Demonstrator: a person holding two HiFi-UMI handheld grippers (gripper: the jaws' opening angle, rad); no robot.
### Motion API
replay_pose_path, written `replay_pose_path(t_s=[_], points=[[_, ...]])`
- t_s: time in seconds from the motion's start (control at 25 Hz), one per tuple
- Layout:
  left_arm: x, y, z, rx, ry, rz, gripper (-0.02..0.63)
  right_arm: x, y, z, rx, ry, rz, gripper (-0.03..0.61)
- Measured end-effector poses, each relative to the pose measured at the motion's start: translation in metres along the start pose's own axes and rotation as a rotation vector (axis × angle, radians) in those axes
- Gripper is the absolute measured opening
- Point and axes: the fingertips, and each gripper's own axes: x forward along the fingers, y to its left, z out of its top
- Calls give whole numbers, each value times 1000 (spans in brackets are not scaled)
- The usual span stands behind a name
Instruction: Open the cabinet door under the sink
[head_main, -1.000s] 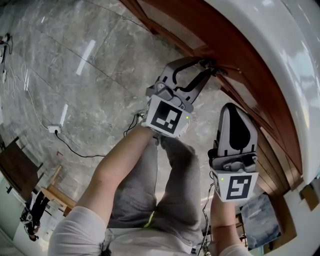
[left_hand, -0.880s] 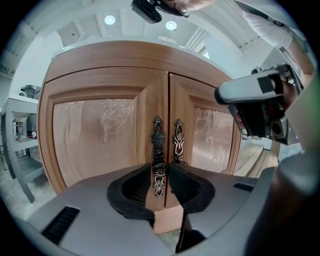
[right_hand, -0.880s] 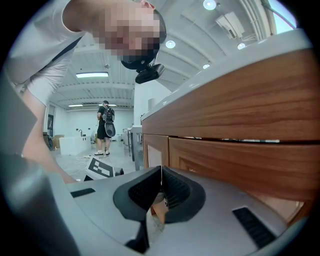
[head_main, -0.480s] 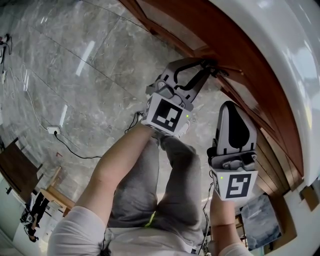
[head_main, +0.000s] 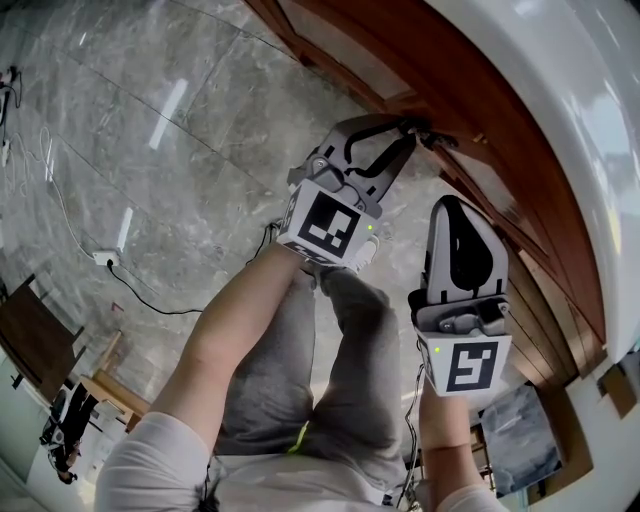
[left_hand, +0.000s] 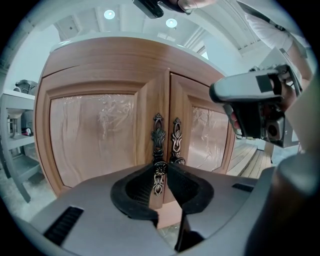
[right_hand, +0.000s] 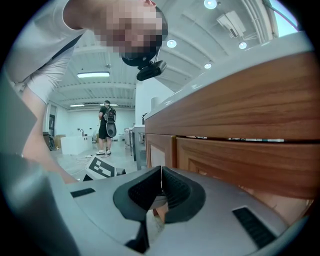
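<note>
The wooden cabinet under the white counter has two doors, a left door and a right door, each with a dark ornate metal handle at the middle seam. My left gripper is shut on the knob of the left door's handle; the right door's handle stands free beside it. In the head view the left gripper reaches up to the cabinet. My right gripper hangs to the right, short of the doors. Its jaws are shut with nothing between them.
A white counter edge curves above the cabinet. The grey marble floor carries a cable and a power strip. The person's legs are below the grippers. Another person stands far off in the room.
The left gripper's jaws have closed in from wide apart onto the left door's handle knob. Both hands have stayed nearly in place.
</note>
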Motion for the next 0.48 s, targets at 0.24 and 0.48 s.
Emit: replay_pose_path(t_s=[0.24,0.48], points=[[-15,0,-3,-15,7,-11,89,2,3,3,-4,3,-2,32],[-30,-2,-8,-14,14,-41,89,9,10,10,-9,-1,-7,32]])
